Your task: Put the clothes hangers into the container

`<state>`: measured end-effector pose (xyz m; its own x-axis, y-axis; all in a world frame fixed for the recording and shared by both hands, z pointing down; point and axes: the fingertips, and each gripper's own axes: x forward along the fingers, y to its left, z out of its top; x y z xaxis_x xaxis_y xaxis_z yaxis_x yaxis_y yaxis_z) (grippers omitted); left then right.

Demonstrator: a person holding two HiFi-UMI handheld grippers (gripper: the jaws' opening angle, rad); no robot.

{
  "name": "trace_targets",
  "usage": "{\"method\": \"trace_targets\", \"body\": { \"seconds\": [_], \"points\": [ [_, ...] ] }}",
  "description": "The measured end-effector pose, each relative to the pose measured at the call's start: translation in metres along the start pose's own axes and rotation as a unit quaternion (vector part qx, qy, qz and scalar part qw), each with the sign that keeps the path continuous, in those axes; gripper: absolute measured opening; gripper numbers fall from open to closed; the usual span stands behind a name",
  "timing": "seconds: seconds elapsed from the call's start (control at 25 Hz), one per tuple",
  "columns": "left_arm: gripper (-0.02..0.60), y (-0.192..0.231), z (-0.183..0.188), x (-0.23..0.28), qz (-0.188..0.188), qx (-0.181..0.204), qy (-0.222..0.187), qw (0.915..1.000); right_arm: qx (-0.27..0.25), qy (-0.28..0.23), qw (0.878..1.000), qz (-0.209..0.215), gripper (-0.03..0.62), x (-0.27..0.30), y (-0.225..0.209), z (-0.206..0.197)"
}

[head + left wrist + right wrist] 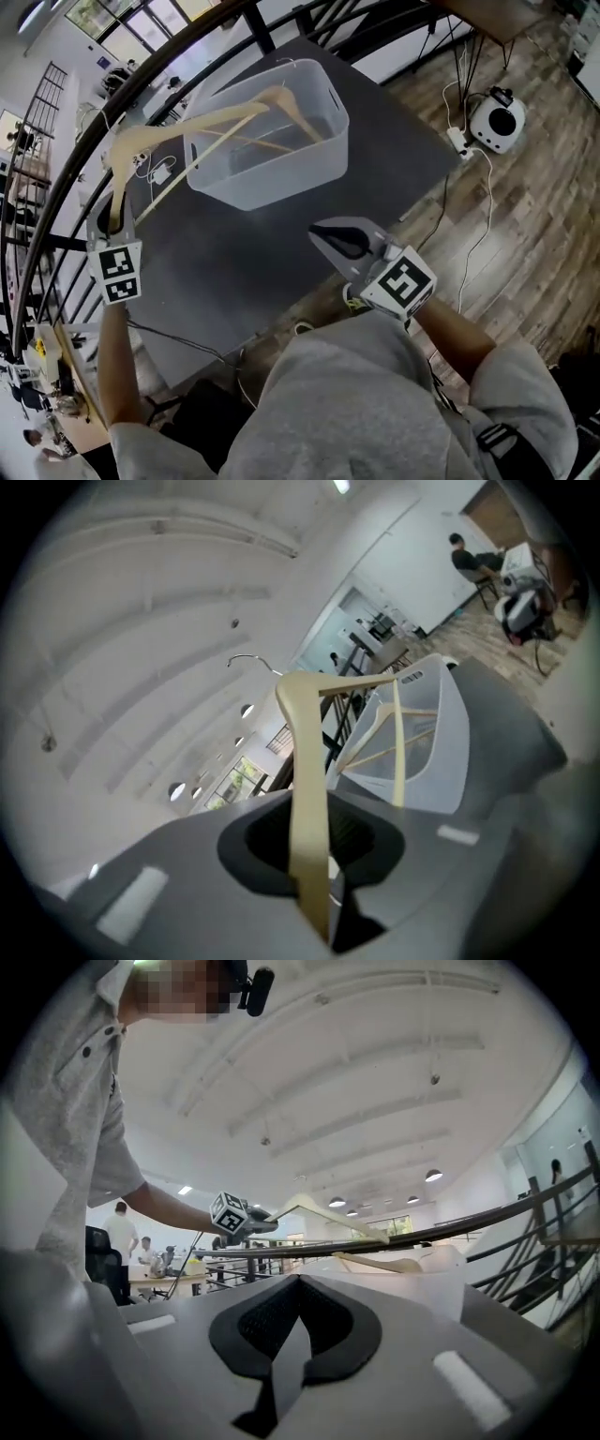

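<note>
- Grey shirt point(356, 403) of the person fills the bottom centre of the head view.
- Right gripper point(339, 242): centre of the frame, above the dark table point(244, 272). Its jaws are closed on each other with nothing between them.
- Left gripper point(114, 214): left edge of the frame, clenched on one arm of a pale wooden hanger point(187, 127). In the left gripper view that arm runs straight up from between the jaws.
- Hanger position: off the table, in the upper left of the frame. Its far arm reaches across the left rim of the container point(281, 183).
- Container: white, translucent, open-topped. It stands on the table in the upper centre of the frame.
- Second hanger point(295, 108): inside the container, leaning toward its far wall.
</note>
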<state>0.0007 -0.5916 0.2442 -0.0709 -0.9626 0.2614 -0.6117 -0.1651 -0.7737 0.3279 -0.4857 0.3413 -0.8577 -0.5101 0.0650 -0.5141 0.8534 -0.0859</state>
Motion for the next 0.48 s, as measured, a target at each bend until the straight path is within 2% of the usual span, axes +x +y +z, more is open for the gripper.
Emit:
{"method": "trace_targets", "body": {
  "seconds": [0.12, 0.24, 0.36, 0.48],
  "points": [
    [0.061, -0.008, 0.028, 0.035, -0.024, 0.072, -0.016, 0.9970, -0.005, -0.022, 0.999, -0.035, -0.002, -0.009, -0.018, 0.009],
    [0.061, -0.022, 0.056, 0.067, -0.048, 0.130, -0.035, 0.9897, -0.002, -0.027, 0.998, -0.064, -0.002, -0.017, -0.033, 0.012],
    [0.061, -0.046, 0.079, 0.096, -0.074, 0.188, -0.052, 0.9779, 0.010, -0.019, 0.996, -0.091, -0.002, -0.027, -0.043, 0.008],
    [0.061, -0.074, 0.101, 0.121, -0.100, 0.250, -0.074, 0.9602, 0.015, -0.014, 0.993, -0.116, -0.002, -0.039, -0.049, 0.004]
  ]
}}
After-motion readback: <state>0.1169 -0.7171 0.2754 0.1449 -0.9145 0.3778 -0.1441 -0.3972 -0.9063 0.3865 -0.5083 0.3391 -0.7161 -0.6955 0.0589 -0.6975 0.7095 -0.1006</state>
